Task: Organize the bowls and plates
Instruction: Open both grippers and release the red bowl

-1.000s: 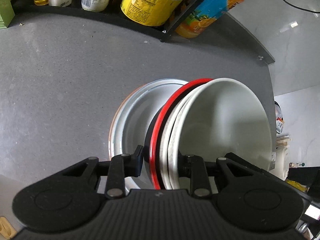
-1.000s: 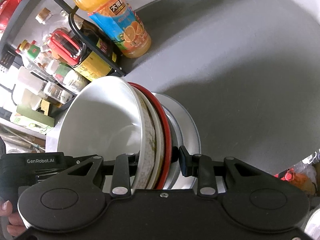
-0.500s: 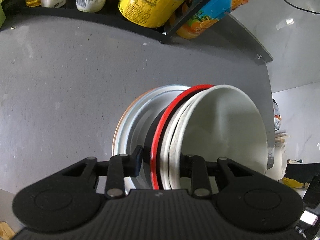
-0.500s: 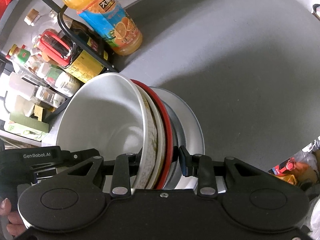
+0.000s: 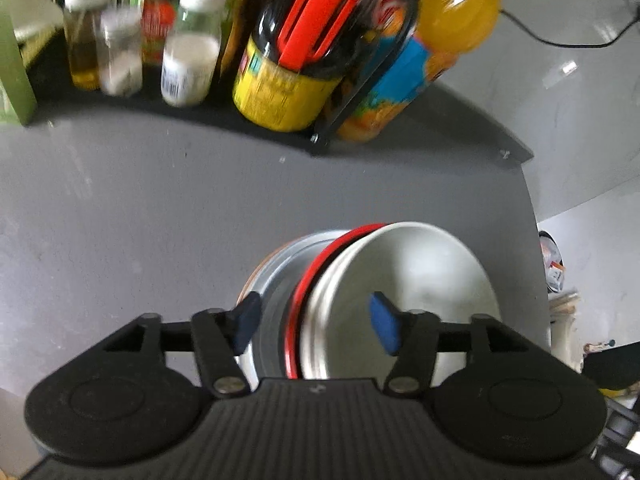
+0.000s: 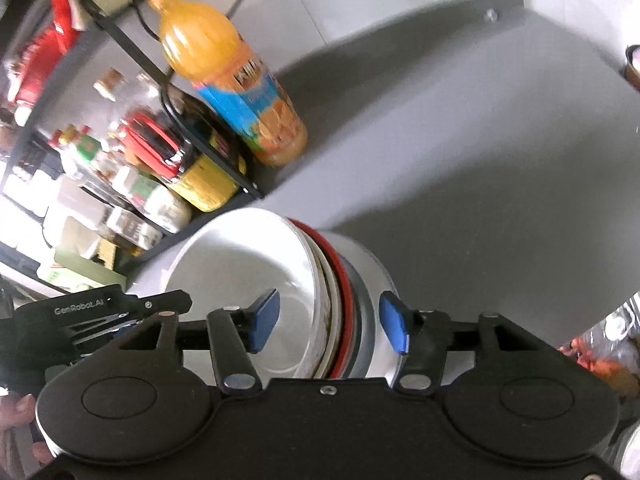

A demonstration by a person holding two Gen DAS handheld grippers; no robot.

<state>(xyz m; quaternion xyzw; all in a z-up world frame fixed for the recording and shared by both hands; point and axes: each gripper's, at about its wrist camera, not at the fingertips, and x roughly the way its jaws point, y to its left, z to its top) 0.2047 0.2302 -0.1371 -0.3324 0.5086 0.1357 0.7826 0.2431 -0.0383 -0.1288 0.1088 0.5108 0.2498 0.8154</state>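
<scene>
Left gripper [image 5: 316,322]: jaws spread apart, blue pads clear of the dishes, one either side of the stack's near edge, gripping nothing. Right gripper [image 6: 330,326]: same, jaws wide, pads off the rims, straddling the stack from the opposite side. The left gripper body also shows in the right wrist view at far left [image 6: 92,316], with a person's fingertips [image 6: 18,412] under it.

Stack of dishes sits on the grey countertop [image 5: 120,220], between both sets of fingers. White bowl [image 5: 416,300] is on top, nested in a second whitish bowl, then a red-rimmed bowl [image 5: 298,312] with a dark body, then a metal plate [image 5: 280,280] at the bottom; an orange edge peeks out under the plate, unclear what. Same white bowl in the right view [image 6: 244,292].

Farther back: black wire rack [image 5: 360,92] at the counter's rear, holding a yellow-labelled dark bottle [image 5: 288,80] with red handle, small white-capped jars [image 5: 188,48], blurred. Orange juice bottle [image 6: 232,92] stands on the counter just beside the rack. Pale wall behind.
</scene>
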